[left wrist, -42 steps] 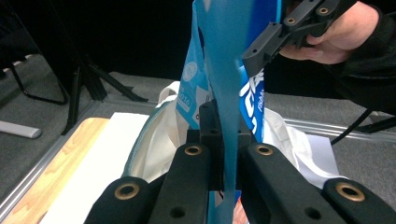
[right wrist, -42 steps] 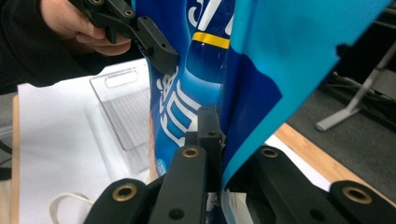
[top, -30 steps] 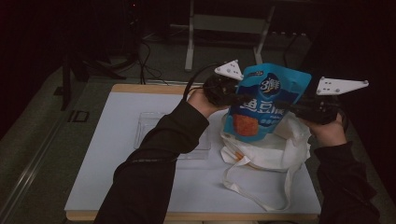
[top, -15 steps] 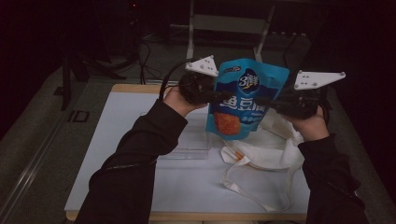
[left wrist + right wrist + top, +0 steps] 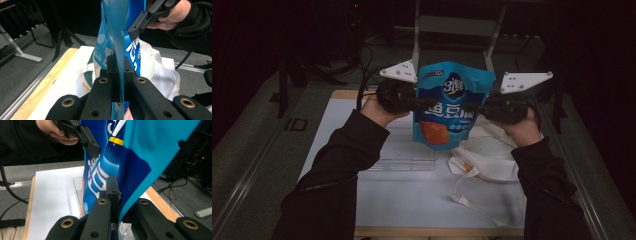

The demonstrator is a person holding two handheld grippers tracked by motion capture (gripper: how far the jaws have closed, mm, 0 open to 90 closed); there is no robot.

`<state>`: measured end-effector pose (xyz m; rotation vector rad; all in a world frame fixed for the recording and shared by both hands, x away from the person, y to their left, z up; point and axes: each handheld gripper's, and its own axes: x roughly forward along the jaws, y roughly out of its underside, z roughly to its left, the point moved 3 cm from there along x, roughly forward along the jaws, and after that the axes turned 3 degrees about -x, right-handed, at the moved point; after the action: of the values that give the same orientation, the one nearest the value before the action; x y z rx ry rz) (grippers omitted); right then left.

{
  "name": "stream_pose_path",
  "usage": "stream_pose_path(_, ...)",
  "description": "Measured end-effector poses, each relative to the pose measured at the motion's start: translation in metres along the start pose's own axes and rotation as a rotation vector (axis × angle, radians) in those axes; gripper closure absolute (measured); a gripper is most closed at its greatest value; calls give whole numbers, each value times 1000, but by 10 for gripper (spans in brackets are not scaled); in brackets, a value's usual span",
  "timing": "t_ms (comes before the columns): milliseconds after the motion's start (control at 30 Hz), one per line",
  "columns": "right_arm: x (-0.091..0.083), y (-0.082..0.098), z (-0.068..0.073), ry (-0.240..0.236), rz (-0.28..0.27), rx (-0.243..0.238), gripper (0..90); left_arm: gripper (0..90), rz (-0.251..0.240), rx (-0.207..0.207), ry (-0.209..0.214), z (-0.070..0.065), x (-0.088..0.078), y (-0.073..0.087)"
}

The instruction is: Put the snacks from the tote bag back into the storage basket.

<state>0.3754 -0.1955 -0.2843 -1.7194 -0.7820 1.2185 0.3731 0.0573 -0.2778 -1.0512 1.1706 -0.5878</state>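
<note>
Between the two pairs of tongs, the glossy blue plastic snack pouch (image 5: pixel 449 107) hangs upright in mid-air; left gripper (image 5: pixel 421 103) and right gripper (image 5: pixel 472 107) are each clamped tight on an opposite side edge, long axis vertical. Below sit the clear plastic tray (image 5: pixel 404 159) to its left and the white cloth tote bag (image 5: pixel 486 156) to its right, on the white table mat (image 5: pixel 412 200); I'd guess it heads for one of them.

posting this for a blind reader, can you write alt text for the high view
A person holds a blue snack pouch upright above a white table, its side edges clamped by the left gripper and right gripper. Below lie a clear tray and a white cloth bag.
</note>
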Motion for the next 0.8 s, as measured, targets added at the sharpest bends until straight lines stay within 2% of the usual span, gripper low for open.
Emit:
stream_pose_path(333, 34, -11, 7, -52, 4, -14, 883, 900, 3, -18, -18, 8, -28, 22)
stream_pose_path(567, 57, -15, 11, -81, 5, -26, 883, 900, -12, -34, -14, 16, -44, 39)
stream_pose_path(800, 80, -16, 13, -113, 5, -21, 885, 900, -9, -49, -37, 23, -57, 55)
